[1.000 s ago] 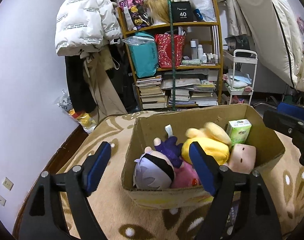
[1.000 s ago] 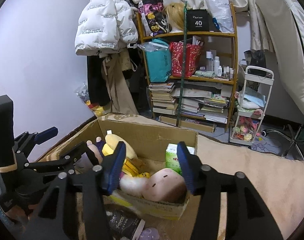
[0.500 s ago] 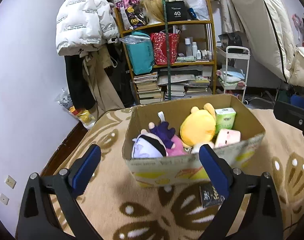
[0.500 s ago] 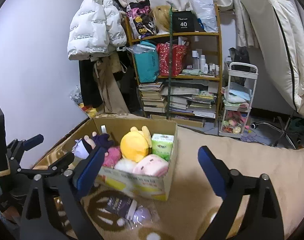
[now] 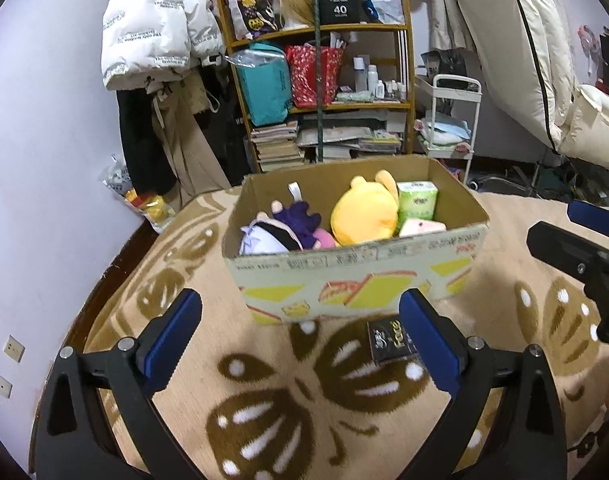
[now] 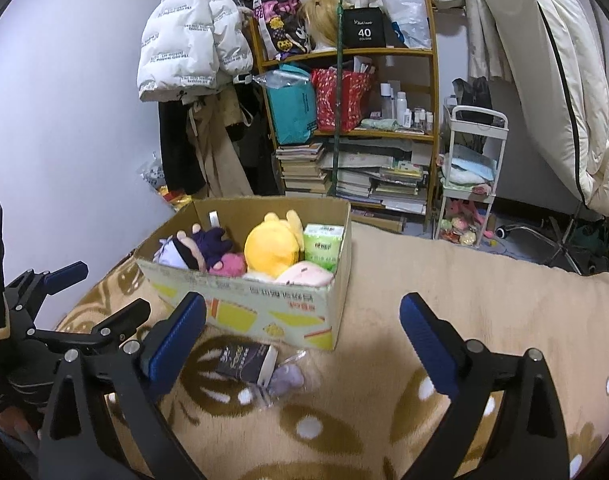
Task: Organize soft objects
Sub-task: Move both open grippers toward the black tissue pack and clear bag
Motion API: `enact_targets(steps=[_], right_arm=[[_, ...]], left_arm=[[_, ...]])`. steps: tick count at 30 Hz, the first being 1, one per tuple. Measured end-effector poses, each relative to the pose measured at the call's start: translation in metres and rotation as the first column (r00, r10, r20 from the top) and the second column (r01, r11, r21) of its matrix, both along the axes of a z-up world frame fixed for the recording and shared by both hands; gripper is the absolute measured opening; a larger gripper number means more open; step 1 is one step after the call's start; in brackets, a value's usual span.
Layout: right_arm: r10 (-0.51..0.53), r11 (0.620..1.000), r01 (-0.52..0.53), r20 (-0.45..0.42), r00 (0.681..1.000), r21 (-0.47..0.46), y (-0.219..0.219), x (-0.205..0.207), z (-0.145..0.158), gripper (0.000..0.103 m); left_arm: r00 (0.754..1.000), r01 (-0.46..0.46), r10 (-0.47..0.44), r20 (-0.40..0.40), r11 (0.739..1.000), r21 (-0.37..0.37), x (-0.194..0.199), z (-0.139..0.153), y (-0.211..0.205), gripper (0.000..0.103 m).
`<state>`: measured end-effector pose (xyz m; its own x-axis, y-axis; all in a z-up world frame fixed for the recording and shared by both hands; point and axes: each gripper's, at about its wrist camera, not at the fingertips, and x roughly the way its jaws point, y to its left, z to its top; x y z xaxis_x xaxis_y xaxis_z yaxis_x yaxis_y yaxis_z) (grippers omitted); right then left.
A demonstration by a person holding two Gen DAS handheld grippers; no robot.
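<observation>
A cardboard box point(image 5: 356, 276) point(image 6: 264, 304) stands on a beige patterned blanket. It holds a yellow plush point(image 5: 364, 216) point(image 6: 270, 250), a purple-and-white doll point(image 5: 280, 228) point(image 6: 192, 250), a pink plush point(image 5: 420, 227) point(image 6: 304, 276) and a green tissue pack point(image 5: 416, 200) point(image 6: 322, 242). My left gripper point(image 5: 300, 332) is open and empty, in front of the box. My right gripper point(image 6: 302, 338) is open and empty, in front of the box's right corner. A black packet point(image 5: 390, 340) point(image 6: 242, 362) and a small purple plush in clear wrap point(image 6: 284, 376) lie before the box.
A wooden shelf point(image 5: 324, 92) point(image 6: 352, 120) with books, bags and bottles stands behind. A white puffer jacket point(image 5: 152, 24) hangs at left. A white cart point(image 6: 470, 176) stands right of the shelf. The right gripper shows at the left view's right edge point(image 5: 584, 256).
Both grippers have pulled back and away from the box and opened wider. The plush toys stay in the box, and the packet in front of it has come into view.
</observation>
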<state>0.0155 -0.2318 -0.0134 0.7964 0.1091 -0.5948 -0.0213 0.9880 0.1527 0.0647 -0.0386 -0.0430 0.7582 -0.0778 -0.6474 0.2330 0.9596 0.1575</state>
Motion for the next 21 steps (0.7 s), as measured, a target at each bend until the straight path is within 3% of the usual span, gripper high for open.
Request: enact_targets(steps=[13,21], right_arm=[[-0.024,1.0,0.024,-0.066,0.998,-0.004,-0.004,0.009,-0.018,0.102],[-0.044,0.999,0.047,-0.11,0.993,0.027,-0.017,0.024,-0.029,0.102]], left_arm=[[0.995,0.013,-0.02,-0.096,0.998,-0.066,0.018,-0.018,-0.004,0.098],[0.986,0.057,-0.064,-0.153,0.997,-0.049,0.034,-0.037,-0.023,0.098]])
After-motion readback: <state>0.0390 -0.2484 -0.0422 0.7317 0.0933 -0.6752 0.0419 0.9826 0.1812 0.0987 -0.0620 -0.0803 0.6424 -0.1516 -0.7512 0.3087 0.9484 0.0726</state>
